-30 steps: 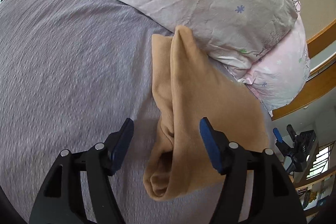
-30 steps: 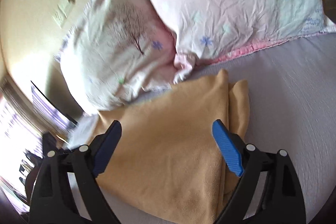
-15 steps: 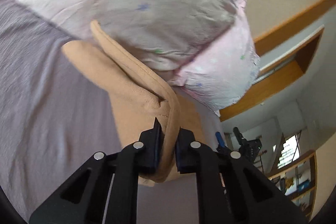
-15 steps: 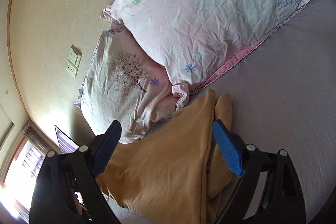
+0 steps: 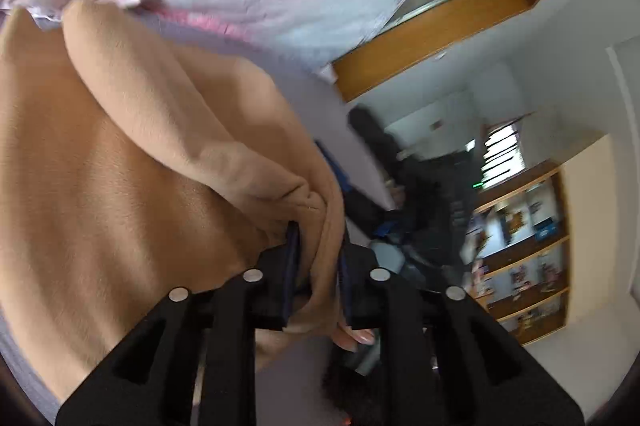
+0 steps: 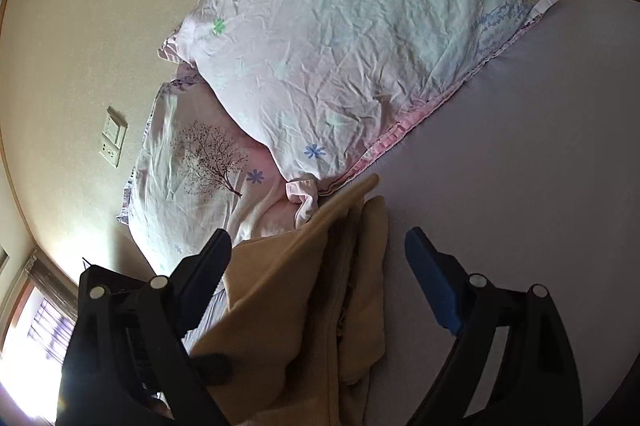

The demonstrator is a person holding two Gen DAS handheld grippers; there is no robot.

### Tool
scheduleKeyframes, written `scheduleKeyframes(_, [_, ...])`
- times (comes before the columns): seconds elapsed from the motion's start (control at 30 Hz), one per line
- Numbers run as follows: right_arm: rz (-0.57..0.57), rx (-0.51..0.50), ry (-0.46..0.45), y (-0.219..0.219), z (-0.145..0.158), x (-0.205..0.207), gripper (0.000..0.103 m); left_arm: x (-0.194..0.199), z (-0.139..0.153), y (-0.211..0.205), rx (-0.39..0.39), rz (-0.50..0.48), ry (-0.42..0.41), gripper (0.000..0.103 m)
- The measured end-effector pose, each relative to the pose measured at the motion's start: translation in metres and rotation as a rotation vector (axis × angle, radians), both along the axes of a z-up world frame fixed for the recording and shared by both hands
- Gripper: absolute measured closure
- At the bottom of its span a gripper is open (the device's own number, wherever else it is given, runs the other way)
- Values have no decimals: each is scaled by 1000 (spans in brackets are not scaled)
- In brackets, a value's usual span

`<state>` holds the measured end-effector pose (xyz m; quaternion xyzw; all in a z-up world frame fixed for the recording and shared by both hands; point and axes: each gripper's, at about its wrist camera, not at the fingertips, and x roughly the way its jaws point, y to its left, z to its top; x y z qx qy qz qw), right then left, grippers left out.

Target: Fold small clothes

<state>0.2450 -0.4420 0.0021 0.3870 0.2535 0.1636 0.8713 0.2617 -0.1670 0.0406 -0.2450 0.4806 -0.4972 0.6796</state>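
A tan fleece garment (image 5: pixel 120 166) lies partly folded on the grey bed sheet (image 6: pixel 520 166). My left gripper (image 5: pixel 316 246) is shut on a bunched edge of the garment and holds it raised off the bed. The garment also shows in the right wrist view (image 6: pixel 312 306), draped upward between the fingers of my right gripper (image 6: pixel 320 250). That gripper is open and its blue pads do not touch the cloth.
Two pink floral pillows (image 6: pixel 340 46) lie stacked against the wall just behind the garment. A wall socket (image 6: pixel 114 142) is on the beige wall. A wooden headboard frame (image 5: pixel 460 6) and bookshelves (image 5: pixel 532 246) stand beyond the bed's edge.
My left gripper closed on the garment's edge and lifted it, swinging to the right. My right gripper stayed open and tilted upward as the cloth rose between its fingers.
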Motion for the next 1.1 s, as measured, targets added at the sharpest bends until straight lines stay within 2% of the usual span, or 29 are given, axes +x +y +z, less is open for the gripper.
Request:
scheduleKeyframes(0.03, [8,-9,-6,2,3,-1,15,-2,4,25,-25,46,-13,66])
scheduleKeyframes(0.07, [18,-13,-6,3,4,-3,15,-4,8,48,-14,119,-38,46])
scheduleKeyframes(0.1, [39,-13,0,5,7,-6,15,-8,11,68,22,187,-67,40])
scheduleKeyframes(0.2, [107,-40,6,16,16,-20,18,-16,12,102,74,227,-93,39])
scheduleKeyframes(0.23, [128,-61,10,20,19,-25,22,-19,11,108,86,235,-94,39])
scheduleKeyframes(0.3, [150,-134,22,30,26,-36,27,-24,12,109,105,207,-122,39])
scheduleKeyframes(0.33, [146,-176,20,33,30,-40,28,-26,13,109,126,183,-154,39])
scheduleKeyframes(0.43, [132,-302,44,43,43,-28,31,-50,15,82,256,119,-307,39])
scheduleKeyframes(0.5, [201,-376,79,58,48,-7,32,-62,11,64,326,78,-377,39])
scheduleKeyframes(0.57, [286,-523,120,85,49,13,32,-65,3,58,353,55,-383,38])
scheduleKeyframes(0.67, [421,-636,161,119,42,29,34,-63,-11,53,384,48,-350,38])
scheduleKeyframes(0.7, [451,-686,169,130,39,32,38,-61,-12,49,392,49,-340,38])
scheduleKeyframes(0.73, [456,-733,173,137,35,34,72,-63,-15,50,397,47,-331,38])
scheduleKeyframes(0.77, [444,-777,188,142,30,38,92,-62,-17,51,401,46,-323,38])
scheduleKeyframes(0.8, [409,-781,224,140,24,44,93,-61,-19,52,402,46,-315,38])
scheduleKeyframes(0.87, [318,-676,246,118,22,53,94,-65,-20,54,398,46,-307,38])
scheduleKeyframes(0.93, [202,-485,281,79,16,58,92,-65,-23,54,390,44,-302,38])
scheduleKeyframes(0.97, [153,-406,304,61,11,56,84,-66,-24,55,390,43,-300,38])
scheduleKeyframes(1.0, [105,-385,318,50,9,52,81,-67,-24,55,390,43,-299,38])
scheduleKeyframes(1.07, [47,-337,324,30,10,34,50,-60,-25,53,369,49,-283,38])
scheduleKeyframes(1.1, [55,-289,305,24,11,24,47,-59,-23,58,346,53,-269,38])
